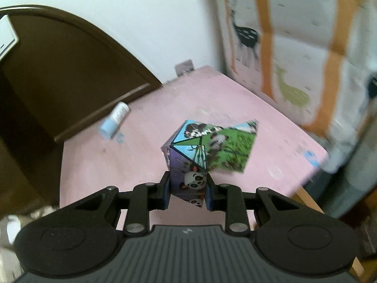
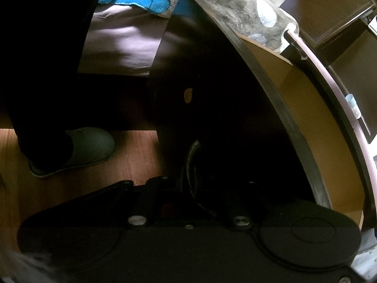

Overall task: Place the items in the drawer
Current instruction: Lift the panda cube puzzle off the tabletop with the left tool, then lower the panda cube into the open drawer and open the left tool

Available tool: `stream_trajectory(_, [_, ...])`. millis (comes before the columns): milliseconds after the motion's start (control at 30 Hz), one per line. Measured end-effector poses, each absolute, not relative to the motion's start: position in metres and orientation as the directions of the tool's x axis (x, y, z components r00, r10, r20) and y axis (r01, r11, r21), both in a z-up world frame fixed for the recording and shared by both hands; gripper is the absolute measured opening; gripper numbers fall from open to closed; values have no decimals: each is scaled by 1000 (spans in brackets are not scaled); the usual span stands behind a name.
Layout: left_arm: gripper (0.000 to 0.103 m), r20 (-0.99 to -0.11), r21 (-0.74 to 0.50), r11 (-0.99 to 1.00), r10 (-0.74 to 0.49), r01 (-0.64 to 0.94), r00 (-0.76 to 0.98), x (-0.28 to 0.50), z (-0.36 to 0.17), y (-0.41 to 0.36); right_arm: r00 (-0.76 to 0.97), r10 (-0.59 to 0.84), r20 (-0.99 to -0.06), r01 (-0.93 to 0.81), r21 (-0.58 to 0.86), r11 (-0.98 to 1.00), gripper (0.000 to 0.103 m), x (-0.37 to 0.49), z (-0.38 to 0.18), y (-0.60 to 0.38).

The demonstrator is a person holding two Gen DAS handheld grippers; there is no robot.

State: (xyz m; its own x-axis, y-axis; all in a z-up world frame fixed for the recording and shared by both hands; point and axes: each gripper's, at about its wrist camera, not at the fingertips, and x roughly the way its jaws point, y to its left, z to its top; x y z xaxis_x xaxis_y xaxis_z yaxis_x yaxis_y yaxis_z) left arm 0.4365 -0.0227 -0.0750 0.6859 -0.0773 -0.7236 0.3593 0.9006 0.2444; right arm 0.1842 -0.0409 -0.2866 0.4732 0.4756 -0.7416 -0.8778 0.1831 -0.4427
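Pink tabletop (image 1: 146, 165) carries a small blue-capped tube (image 1: 114, 120) near its left edge. The left gripper (image 1: 188, 188) is clamped on a panda-print folding cube (image 1: 202, 151) above it. The right gripper (image 2: 188, 188) sits at the open drawer's (image 2: 313, 108) handle (image 2: 190, 158), its jaws too dark to judge. Nothing shows inside the drawer; both items remain.

We cannot make out the right gripper (image 2: 188, 188) fingers in shadow; the small tube (image 1: 114, 120) label is blurred.

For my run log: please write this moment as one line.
left gripper: shut on panda cube above pink table | right gripper: at drawer handle, grip unclear | drawer: open | tube: on table
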Motion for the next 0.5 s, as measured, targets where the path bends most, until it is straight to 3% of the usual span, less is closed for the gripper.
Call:
stream_trajectory(267, [27,-812,185,874,-122,450,571,362,-126,-28,475,474,-741,-877,-446,181,4,183,-287,-41])
stream_trajectory(500, [27,-894,128,870,-106,476,435,350,-194,-37,476,474,-741,-876,-450,176,4,182,-287,-41])
